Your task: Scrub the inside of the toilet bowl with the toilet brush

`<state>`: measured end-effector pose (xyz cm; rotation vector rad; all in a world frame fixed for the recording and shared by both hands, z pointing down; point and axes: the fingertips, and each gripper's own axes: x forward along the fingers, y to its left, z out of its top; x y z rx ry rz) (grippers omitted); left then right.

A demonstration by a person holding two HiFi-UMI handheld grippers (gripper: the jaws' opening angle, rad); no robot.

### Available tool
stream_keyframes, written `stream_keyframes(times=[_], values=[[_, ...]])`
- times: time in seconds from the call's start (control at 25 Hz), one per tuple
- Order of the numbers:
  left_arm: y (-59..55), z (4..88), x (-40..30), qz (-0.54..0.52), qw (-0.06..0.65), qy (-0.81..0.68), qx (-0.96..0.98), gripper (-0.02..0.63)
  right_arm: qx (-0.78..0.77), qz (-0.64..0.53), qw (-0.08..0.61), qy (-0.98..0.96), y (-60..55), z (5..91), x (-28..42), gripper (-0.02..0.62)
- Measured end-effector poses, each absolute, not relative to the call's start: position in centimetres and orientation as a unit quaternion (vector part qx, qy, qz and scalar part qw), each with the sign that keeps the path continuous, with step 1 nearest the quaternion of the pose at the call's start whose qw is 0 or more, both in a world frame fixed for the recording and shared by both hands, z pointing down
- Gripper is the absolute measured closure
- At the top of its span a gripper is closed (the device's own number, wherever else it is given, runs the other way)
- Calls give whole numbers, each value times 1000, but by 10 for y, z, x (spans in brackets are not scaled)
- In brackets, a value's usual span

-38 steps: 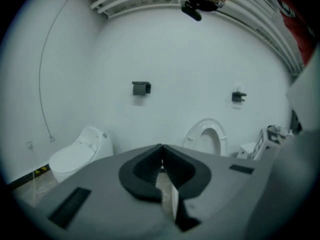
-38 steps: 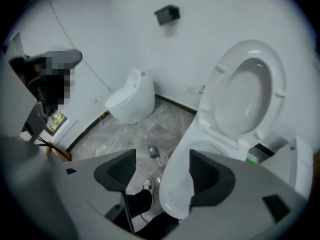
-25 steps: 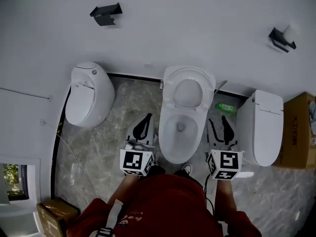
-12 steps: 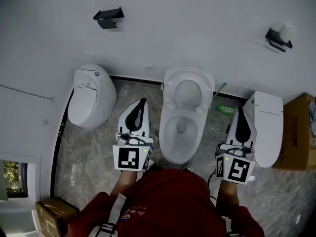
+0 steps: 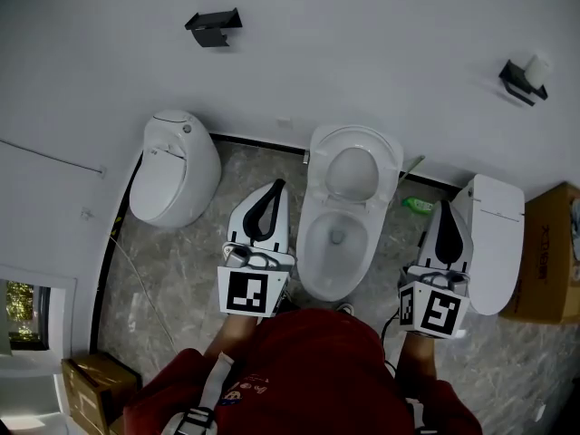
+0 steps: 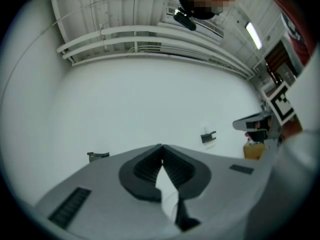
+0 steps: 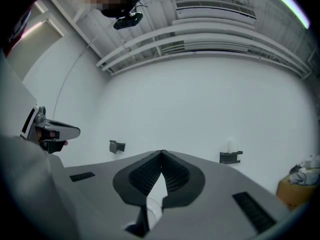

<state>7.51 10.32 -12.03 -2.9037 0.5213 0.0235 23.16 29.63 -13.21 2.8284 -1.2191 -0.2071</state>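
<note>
now toilet [image 5: 311, 254] between left tool [image 5: 276, 185], right tool [image 5: 444, 206]

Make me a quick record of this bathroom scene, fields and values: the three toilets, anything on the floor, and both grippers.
middle toilet: lid up, bowl open
left toilet: lid closed
right toilet: lid closed
green bottle: on the floor between the middle and right toilets
left gripper: fingers together, nothing held
right gripper: fingers together, nothing held
toilet brush: cannot be clearly made out
</note>
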Motion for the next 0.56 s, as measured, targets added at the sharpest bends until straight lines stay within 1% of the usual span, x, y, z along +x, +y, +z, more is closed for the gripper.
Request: stream_keyframes(times=[0.24,0.56], values=[[103,-124,67,25,96,181,-978,606,914,-62,32,-401,294,-130,225,597],[110,-118,58,10,90,181,-979,606,917,-66,29,-393,299,-125,218,597]])
